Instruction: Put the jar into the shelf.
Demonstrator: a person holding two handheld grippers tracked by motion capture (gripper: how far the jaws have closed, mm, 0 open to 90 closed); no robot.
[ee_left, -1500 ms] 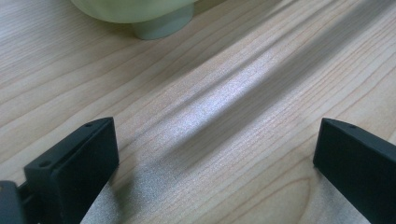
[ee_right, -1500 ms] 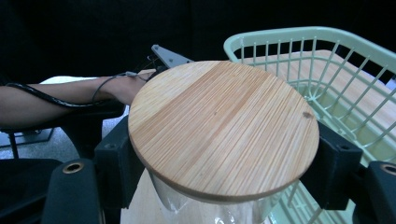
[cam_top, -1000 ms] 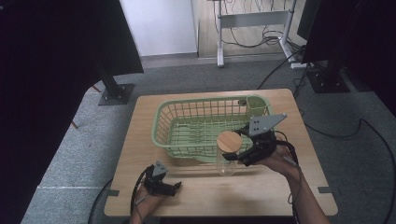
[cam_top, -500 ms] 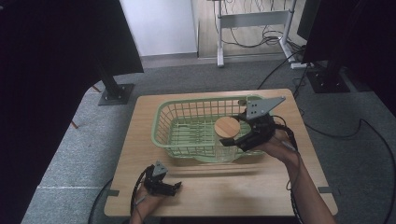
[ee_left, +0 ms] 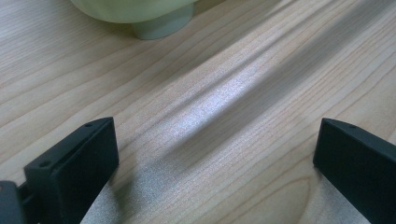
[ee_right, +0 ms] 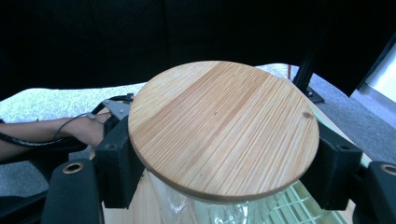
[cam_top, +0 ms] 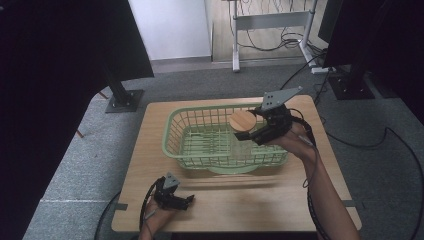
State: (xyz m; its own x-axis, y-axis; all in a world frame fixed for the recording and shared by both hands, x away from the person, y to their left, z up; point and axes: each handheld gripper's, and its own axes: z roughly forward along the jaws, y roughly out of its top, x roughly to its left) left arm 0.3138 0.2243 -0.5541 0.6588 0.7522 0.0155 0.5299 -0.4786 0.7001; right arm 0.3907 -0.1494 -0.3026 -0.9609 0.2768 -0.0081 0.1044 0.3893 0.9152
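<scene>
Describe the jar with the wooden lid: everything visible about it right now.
The jar is clear, glass or plastic, its body hard to make out through the green basket mesh. A round, flat lid of striped light wood caps it, with a small dark spot near one edge. It stands roughly upright, held over the basket's right end. The right gripper clamps it just under the lid, one black jaw on each side.

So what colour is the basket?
Light green; the basket shows best in the high view.
</scene>
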